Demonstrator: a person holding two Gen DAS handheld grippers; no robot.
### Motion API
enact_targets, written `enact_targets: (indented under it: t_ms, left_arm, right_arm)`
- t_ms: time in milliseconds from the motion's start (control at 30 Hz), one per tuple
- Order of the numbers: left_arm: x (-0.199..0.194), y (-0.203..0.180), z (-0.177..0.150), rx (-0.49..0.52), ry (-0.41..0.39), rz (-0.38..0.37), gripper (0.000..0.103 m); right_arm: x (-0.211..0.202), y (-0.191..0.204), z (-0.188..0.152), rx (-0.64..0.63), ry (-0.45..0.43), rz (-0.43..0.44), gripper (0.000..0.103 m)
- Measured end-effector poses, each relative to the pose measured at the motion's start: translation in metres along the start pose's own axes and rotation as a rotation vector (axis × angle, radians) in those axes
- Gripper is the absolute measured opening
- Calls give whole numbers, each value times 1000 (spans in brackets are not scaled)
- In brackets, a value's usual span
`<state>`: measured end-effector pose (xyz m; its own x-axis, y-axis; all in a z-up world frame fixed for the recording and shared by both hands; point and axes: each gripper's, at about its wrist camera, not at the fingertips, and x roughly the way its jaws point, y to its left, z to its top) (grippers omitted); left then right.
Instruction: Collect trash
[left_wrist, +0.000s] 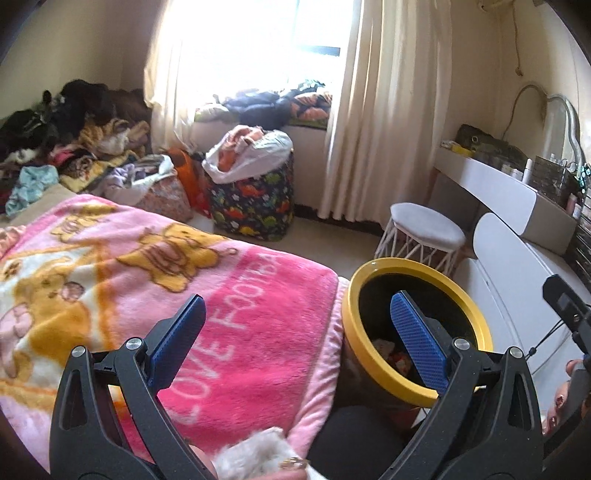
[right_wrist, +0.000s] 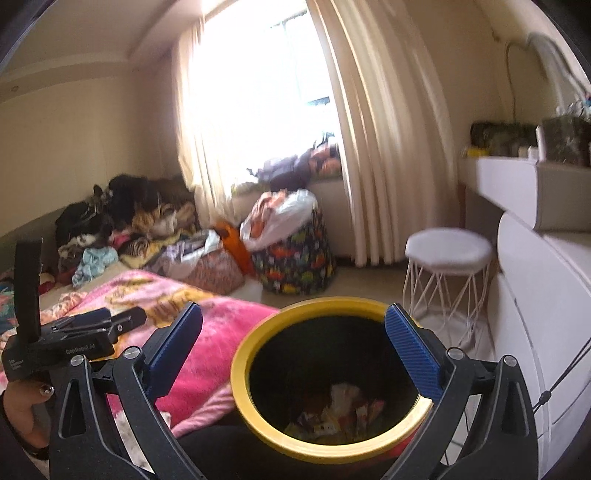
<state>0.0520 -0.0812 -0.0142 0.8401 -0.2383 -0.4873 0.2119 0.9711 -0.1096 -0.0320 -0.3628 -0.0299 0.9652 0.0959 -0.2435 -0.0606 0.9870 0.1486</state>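
Right gripper (right_wrist: 293, 345) gapes empty above trash bin (right_wrist: 258, 424).

A pink blanket (left_wrist: 236, 302) and heaped clothes (left_wrist: 74, 147) cover the bed (left_wrist: 33, 210).

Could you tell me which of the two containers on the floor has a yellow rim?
The bin by the bed, holding wrappers; the dinosaur-print basket is stuffed with clothes.

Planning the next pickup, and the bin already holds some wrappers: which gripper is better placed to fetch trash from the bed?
Probably the left gripper: open, empty, over the pink blanket. The right gripper, also open and empty, hangs over the yellow-rimmed bin.
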Motion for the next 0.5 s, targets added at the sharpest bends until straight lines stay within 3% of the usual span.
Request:
enact_targets:
  t_ms: [500]
  left_arm:
    - [-20, 5, -9, 15, -55, 21, 92]
  right_arm:
    - [-11, -7, -8, 4, -51, -83, 96]
